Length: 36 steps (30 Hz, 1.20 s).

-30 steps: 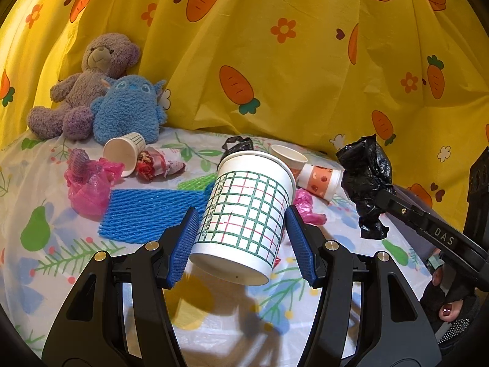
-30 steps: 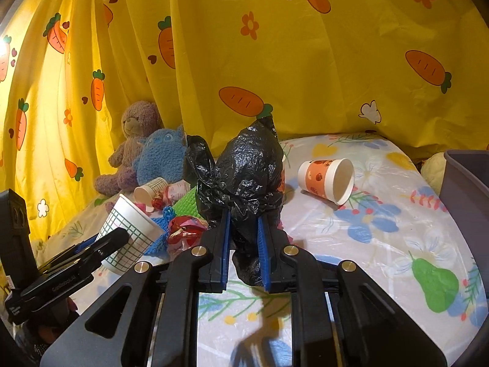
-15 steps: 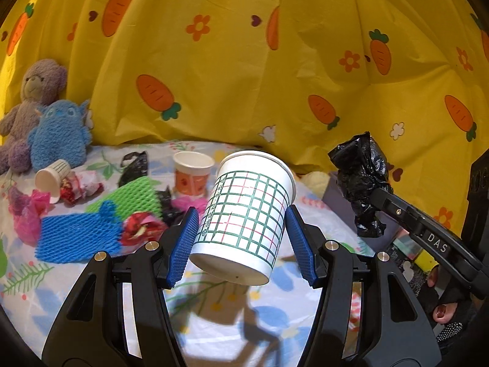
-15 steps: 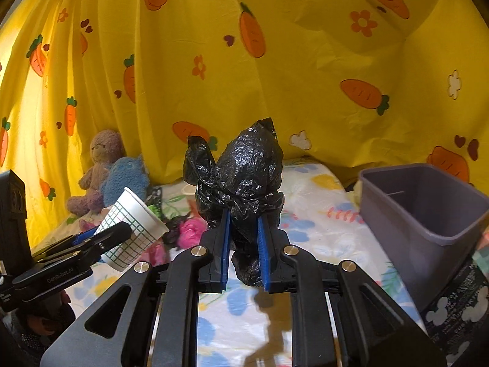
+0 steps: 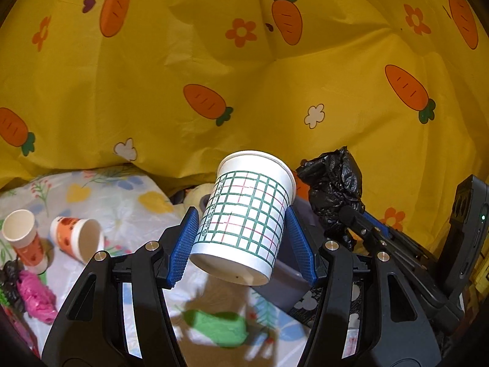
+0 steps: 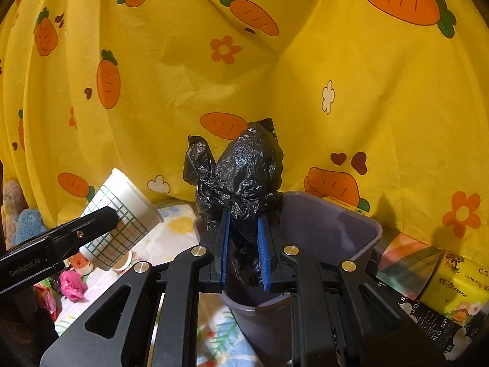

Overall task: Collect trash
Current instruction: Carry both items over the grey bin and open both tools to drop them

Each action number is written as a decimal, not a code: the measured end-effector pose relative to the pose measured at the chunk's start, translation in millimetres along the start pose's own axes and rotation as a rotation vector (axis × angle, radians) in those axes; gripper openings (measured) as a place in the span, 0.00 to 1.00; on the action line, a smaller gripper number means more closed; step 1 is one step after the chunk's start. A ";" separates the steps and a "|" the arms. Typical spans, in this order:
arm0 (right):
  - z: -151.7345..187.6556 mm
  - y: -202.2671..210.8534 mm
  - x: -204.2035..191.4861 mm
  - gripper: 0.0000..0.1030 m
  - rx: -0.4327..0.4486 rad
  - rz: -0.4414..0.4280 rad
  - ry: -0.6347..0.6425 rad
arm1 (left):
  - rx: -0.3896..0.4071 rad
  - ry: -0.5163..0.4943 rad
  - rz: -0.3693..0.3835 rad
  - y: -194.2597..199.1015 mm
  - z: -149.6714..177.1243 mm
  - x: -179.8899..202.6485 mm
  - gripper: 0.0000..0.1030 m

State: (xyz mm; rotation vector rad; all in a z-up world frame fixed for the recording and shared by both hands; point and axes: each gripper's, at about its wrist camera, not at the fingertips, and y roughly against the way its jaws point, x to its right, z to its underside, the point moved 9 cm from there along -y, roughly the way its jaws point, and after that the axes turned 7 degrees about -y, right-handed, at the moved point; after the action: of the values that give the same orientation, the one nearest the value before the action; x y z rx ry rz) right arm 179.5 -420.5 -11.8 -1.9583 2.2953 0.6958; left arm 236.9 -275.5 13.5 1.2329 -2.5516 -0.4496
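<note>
My left gripper (image 5: 241,241) is shut on a white paper cup with a green grid pattern (image 5: 244,223), held tilted in the air; the cup also shows in the right wrist view (image 6: 122,217). My right gripper (image 6: 244,253) is shut on a crumpled black plastic bag (image 6: 244,168), held just above the open grey bin (image 6: 336,223). The bag also shows in the left wrist view (image 5: 333,186), with the grey bin (image 5: 281,281) partly hidden behind the cup.
Two orange paper cups (image 5: 76,238) and a pink wrapper (image 5: 36,296) lie on the flowered tablecloth (image 5: 122,208) at left. The yellow carrot curtain (image 6: 244,61) hangs behind. Boxes and packets (image 6: 452,290) sit right of the bin. Plush toys (image 6: 24,220) stand far left.
Both grippers have swung right, away from the trash pile and toward the grey bin. The black bag is now over the bin's opening. Each gripper still holds its item.
</note>
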 end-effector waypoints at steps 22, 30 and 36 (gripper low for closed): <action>3.7 -41.8 35.8 0.17 -0.053 0.122 -0.019 | -0.146 0.061 0.140 -117.9 10.1 13.4 0.56; 6.8 -46.7 37.8 0.22 -0.062 0.148 -0.004 | -0.167 0.075 0.170 -124.3 14.8 15.9 0.56; 9.4 -45.9 41.0 0.36 -0.062 0.166 -0.004 | -0.157 0.117 0.166 -120.5 16.0 5.5 0.77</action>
State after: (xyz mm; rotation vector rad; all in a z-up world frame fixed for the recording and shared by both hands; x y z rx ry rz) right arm 212.4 -459.7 -47.3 -1.8023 2.4848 0.7913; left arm 312.9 -348.3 -47.4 0.9555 -2.4424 -0.5138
